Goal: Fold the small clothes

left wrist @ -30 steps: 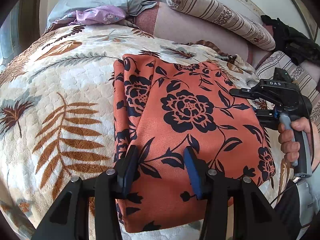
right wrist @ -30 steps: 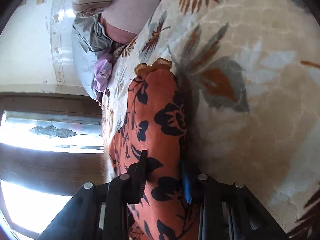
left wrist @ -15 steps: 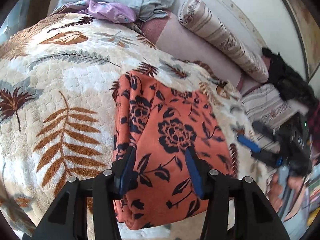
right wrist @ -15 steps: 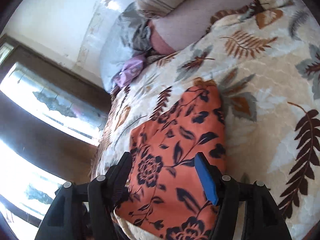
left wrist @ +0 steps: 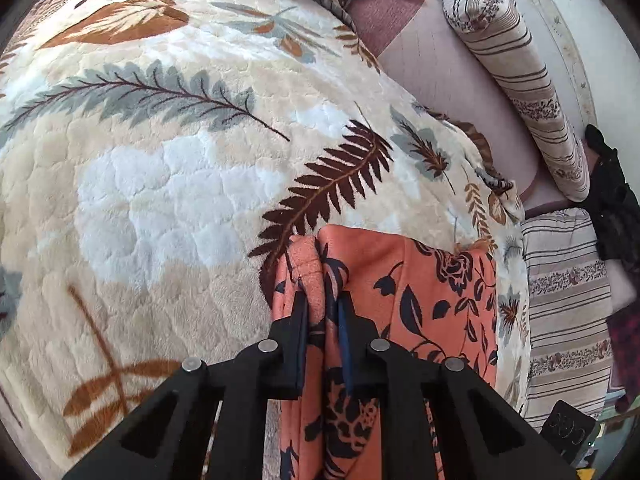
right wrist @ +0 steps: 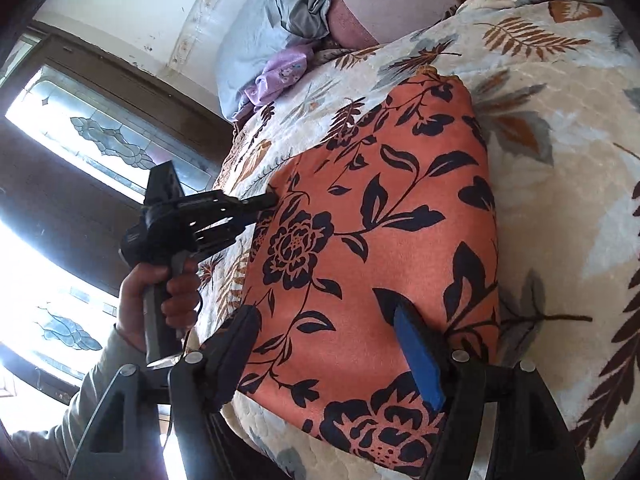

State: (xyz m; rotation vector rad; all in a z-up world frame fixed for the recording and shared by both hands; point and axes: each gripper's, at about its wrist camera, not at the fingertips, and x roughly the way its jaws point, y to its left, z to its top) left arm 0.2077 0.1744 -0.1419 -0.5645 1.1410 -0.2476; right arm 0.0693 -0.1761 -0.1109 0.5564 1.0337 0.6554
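one orange floral garment, two hand-held grippers

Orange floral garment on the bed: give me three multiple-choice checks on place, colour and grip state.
1. The orange garment with black flowers lies on:
A. the cream leaf-print blanket
B. a wooden floor
C. a chair

2. The small crumpled cloth by the grey pillow is:
A. green
B. lilac
C. red

3. The left gripper is:
A. wide open, away from the garment
B. closing on the garment's edge
C. gripping a pillow

Key: A, blanket shows all round it; B, lilac cloth; C is out, B: a fold sits between the narrow jaws.
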